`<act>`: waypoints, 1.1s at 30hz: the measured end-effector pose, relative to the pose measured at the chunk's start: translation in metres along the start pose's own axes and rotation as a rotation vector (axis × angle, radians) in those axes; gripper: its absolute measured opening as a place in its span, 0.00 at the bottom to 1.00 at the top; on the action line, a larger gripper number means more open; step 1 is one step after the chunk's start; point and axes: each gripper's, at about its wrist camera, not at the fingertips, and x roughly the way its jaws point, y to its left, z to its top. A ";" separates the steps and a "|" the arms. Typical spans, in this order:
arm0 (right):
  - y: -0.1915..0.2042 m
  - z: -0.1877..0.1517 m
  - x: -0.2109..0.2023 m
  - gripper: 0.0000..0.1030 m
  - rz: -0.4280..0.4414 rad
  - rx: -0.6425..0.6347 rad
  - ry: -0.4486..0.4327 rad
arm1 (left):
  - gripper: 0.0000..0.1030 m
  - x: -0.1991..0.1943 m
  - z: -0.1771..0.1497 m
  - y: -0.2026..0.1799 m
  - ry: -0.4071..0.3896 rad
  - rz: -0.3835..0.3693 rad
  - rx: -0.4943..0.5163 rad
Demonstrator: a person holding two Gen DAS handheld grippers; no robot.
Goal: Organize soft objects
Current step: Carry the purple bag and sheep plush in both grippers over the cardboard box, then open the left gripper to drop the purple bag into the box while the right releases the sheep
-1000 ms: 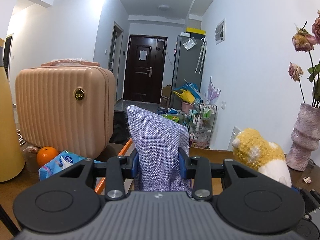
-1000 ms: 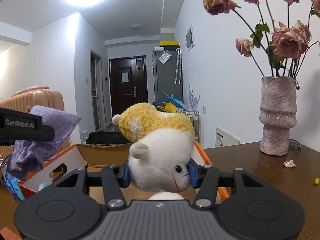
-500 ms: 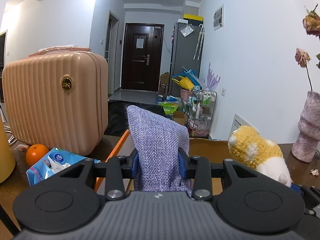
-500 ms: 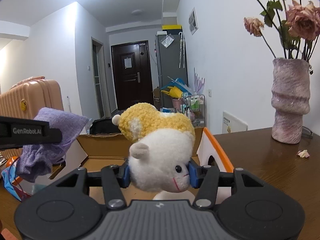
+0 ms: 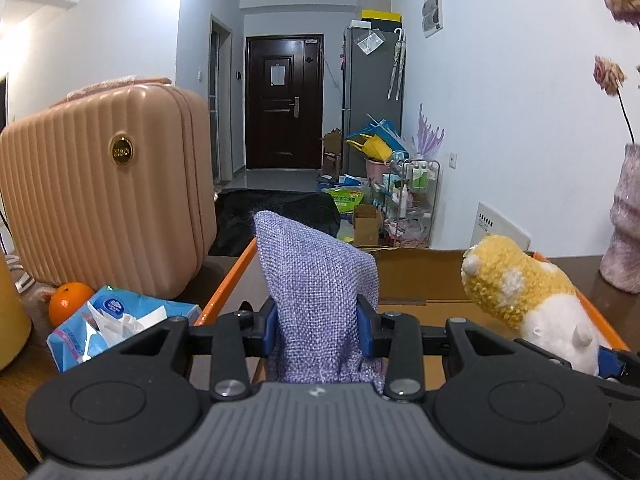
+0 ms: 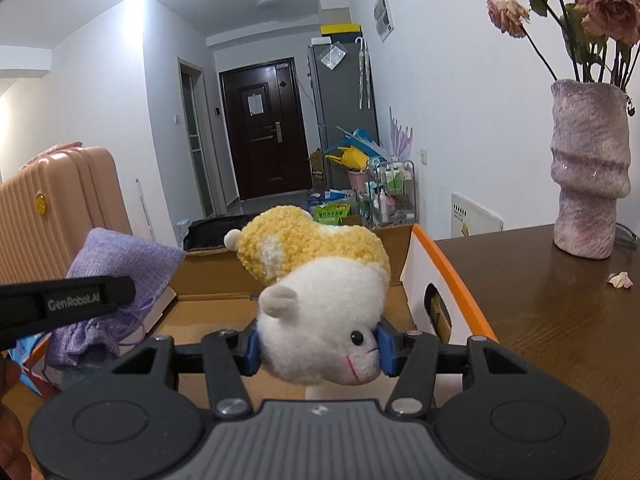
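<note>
Two grippers, each loaded, above the open cardboard box (image 6: 208, 280).
Left gripper (image 5: 318, 326) jaws clamp the lilac woven fabric pouch (image 5: 320, 280); right gripper (image 6: 318, 346) jaws clamp the yellow-and-white plush hamster (image 6: 320, 300).

Both wrist cams sit low behind jaws, face the hallway door (image 5: 284, 100); share cardboard box (image 6: 208, 280).

Far left of the left wrist view: ribbed peach suitcase (image 5: 108, 204) upright on the wooden table (image 6: 560, 320). Just in front of it, an orange (image 5: 70, 307) beside a blue tissue pack (image 5: 120, 326). Right edge: textured pink vase (image 6: 588, 168) holding dried roses (image 6: 600, 8), a fallen petal (image 6: 620, 279) nearby. Centre background: dark door (image 5: 285, 102), grey fridge (image 5: 372, 92), cluttered wire rack (image 5: 416, 192).
</note>
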 end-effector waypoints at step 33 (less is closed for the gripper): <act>-0.003 -0.004 -0.004 0.97 0.001 0.017 -0.021 | 1.00 -0.025 0.003 0.004 -0.136 0.059 -0.057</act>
